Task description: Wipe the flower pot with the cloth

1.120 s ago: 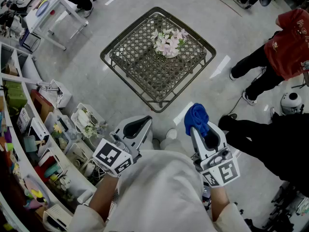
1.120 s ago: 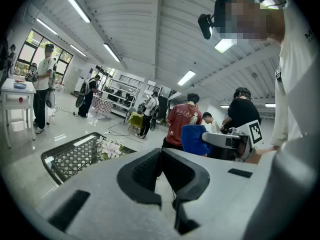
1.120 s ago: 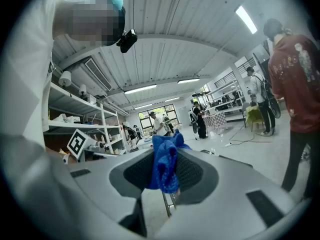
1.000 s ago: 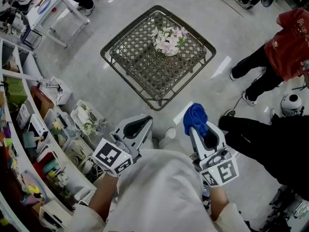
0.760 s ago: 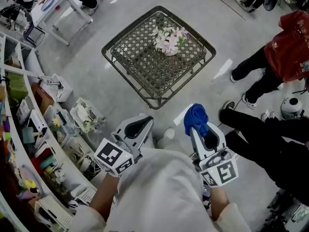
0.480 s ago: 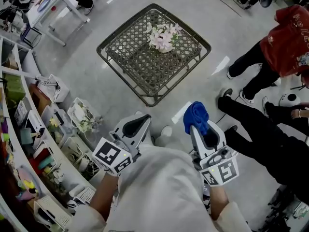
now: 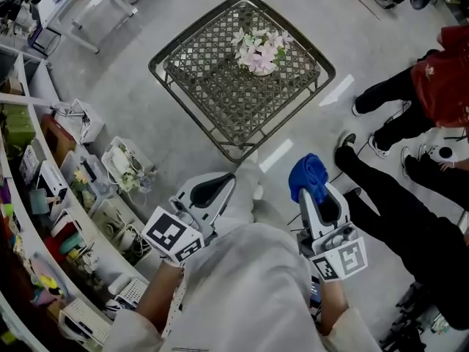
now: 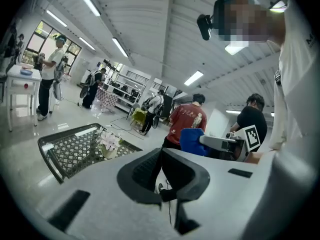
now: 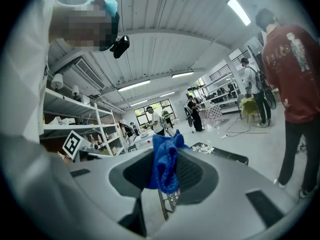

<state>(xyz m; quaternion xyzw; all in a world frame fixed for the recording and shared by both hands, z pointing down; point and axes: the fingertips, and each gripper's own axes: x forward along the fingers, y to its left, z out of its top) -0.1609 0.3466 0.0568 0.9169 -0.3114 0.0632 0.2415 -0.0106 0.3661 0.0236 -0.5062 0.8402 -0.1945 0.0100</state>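
Steps nearer the table (image 7: 211,88) since earlier. Pinches cloth (image 7: 308,174) in right gripper (image 7: 314,193); holds left gripper (image 7: 224,183) pressed together, empty. Approaching; next calls for reaching flower pot (image 7: 258,56) at 12 o'clock.

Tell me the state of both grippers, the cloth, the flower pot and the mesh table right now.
left gripper: shut, nothing between its jaws.
right gripper: shut on the blue cloth.
blue cloth: bunched, pinched between the right jaws.
flower pot: upright on the mesh table, untouched.
mesh table: standing on the floor, apart from both grippers.
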